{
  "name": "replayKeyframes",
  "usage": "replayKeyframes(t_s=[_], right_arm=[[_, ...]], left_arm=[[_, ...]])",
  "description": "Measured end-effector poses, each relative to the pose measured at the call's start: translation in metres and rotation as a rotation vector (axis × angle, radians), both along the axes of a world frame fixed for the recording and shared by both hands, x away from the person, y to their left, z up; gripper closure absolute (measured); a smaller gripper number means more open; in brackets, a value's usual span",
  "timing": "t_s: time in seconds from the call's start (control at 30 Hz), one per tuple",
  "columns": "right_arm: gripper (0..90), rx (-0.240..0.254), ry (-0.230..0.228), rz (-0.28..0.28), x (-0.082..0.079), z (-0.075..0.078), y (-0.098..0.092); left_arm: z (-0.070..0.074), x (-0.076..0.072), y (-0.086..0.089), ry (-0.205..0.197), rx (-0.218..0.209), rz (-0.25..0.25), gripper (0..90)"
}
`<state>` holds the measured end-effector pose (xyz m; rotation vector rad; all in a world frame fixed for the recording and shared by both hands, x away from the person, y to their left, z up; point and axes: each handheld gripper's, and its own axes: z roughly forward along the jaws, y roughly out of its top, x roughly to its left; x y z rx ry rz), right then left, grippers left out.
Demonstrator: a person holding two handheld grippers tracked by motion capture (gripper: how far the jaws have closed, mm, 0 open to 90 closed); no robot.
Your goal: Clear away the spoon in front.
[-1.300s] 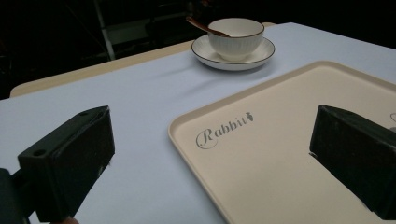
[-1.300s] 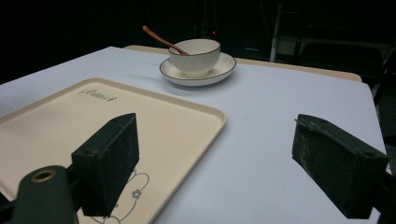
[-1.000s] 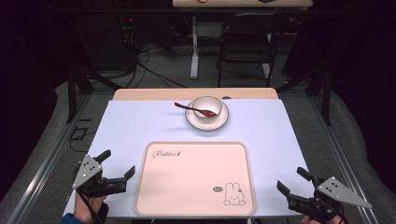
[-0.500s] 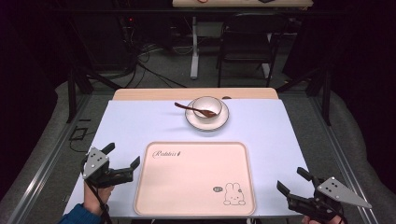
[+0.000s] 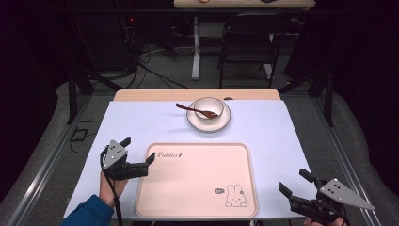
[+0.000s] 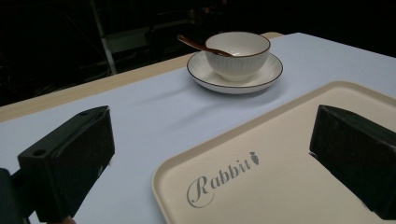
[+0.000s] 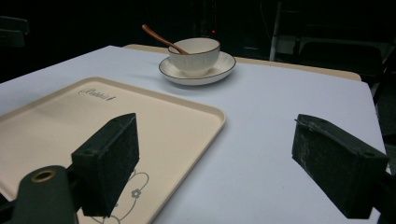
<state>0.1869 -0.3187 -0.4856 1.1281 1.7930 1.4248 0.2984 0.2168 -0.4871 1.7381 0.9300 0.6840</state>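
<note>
A beige tray point(image 5: 197, 179) printed with "Rabbit" and a rabbit drawing lies on the near middle of the table; it shows as the tray point(image 6: 280, 172) and the tray point(image 7: 56, 116) in the gripper views. Beyond it a white bowl point(image 5: 209, 108) sits on a saucer point(image 5: 222, 123) with a brown spoon point(image 5: 188, 108) resting in it, also seen as the bowl point(image 6: 238, 49) and the bowl point(image 7: 194, 55). My left gripper point(image 5: 137, 154) is open at the tray's left edge, held by a hand in a blue sleeve. My right gripper point(image 5: 294, 182) is open off the tray's right near corner. Both hold nothing.
The table point(image 5: 141, 122) has a pale blue top with a wooden strip point(image 5: 155, 95) along its far edge. Behind it stand a dark chair point(image 5: 247, 42), table legs and cables on the floor. Bare tabletop lies on both sides of the saucer.
My left gripper has moved forward and to the right, up to the tray's left edge. The right gripper has stayed in place.
</note>
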Motion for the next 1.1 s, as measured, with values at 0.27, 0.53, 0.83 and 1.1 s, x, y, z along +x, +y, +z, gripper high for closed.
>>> replayKeyframes(t_s=[0.27,0.53,0.83,1.1], right_arm=[[14.0,-0.002,-0.002,0.002,0.0,0.0,0.0],[14.0,-0.004,0.0,0.001,0.0,0.0,0.0],[14.0,-0.002,0.001,0.001,0.0,0.0,0.0],[14.0,-0.003,0.0,0.001,0.0,0.0,0.0]], left_arm=[[-0.002,0.015,-0.014,-0.007,0.027,-0.022,0.0],[-0.003,0.033,-0.03,0.001,0.05,-0.038,0.1],[-0.003,0.057,-0.045,-0.006,0.051,-0.024,0.1],[-0.002,0.082,-0.058,0.003,0.033,0.005,0.1]])
